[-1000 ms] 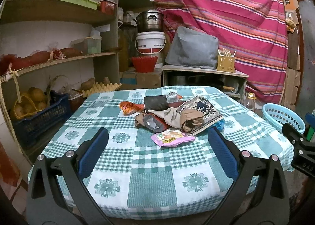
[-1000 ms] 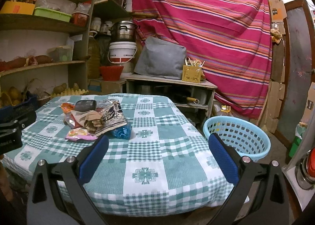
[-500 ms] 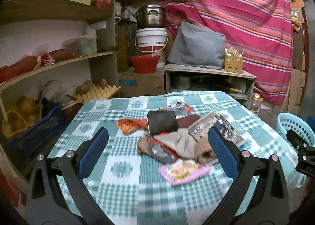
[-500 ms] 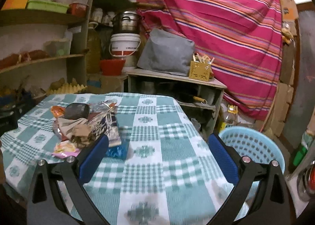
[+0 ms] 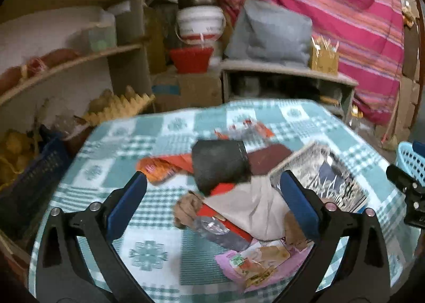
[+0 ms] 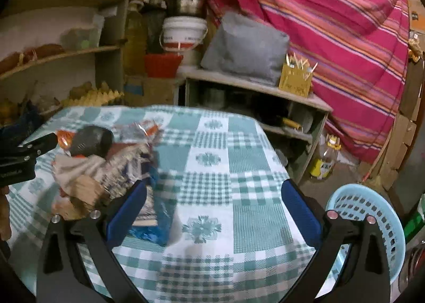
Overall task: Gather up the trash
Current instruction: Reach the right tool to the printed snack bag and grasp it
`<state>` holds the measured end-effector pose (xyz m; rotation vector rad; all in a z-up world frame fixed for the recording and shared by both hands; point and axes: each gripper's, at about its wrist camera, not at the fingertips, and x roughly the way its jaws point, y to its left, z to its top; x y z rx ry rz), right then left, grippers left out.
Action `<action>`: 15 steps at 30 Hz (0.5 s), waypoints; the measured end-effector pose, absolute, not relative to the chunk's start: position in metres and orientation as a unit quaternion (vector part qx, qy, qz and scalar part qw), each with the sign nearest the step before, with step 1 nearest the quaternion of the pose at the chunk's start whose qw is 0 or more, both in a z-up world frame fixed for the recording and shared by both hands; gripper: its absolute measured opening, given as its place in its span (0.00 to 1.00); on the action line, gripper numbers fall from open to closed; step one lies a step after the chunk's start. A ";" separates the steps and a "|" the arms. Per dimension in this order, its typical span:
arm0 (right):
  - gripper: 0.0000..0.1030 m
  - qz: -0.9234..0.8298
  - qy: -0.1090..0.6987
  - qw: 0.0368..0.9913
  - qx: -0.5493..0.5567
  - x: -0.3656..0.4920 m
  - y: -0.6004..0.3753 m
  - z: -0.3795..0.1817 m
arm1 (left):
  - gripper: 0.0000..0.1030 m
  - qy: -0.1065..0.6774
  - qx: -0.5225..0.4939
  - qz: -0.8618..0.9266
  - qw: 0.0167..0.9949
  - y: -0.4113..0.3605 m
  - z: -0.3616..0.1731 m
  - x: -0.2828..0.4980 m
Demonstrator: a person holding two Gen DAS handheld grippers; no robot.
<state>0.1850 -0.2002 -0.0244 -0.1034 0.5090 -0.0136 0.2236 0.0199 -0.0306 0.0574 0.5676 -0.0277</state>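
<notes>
A pile of trash lies on the green checked tablecloth [image 5: 148,252]: a black cup [image 5: 220,165], an orange wrapper [image 5: 156,167], crumpled brown paper [image 5: 249,204], a silver printed packet [image 5: 332,178] and a pink snack packet [image 5: 255,263]. My left gripper [image 5: 212,204] is open, its jaws on either side of the pile just above it. My right gripper [image 6: 212,207] is open and empty over the cloth, right of the pile [image 6: 106,165], with a blue wrapper [image 6: 154,226] by its left finger. A light blue basket [image 6: 372,220] stands right of the table.
Wooden shelves [image 5: 69,61] with boxes and produce run along the left. A low shelf [image 6: 255,85] with a grey cushion, a white bucket [image 6: 183,32] and a red bowl stands behind the table. A striped pink cloth [image 6: 332,24] hangs at the back. A bottle [image 6: 326,159] stands on the floor.
Both grippers have moved forward over the table. The trash pile now looms larger between the left gripper's jaws, and the right gripper is closer to the pile's blue wrapper. Both stay open.
</notes>
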 end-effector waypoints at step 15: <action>0.96 0.004 0.274 0.961 -0.027 0.198 -0.208 -0.031 | 0.30 0.357 0.010 -0.074 0.931 0.014 -0.064 0.243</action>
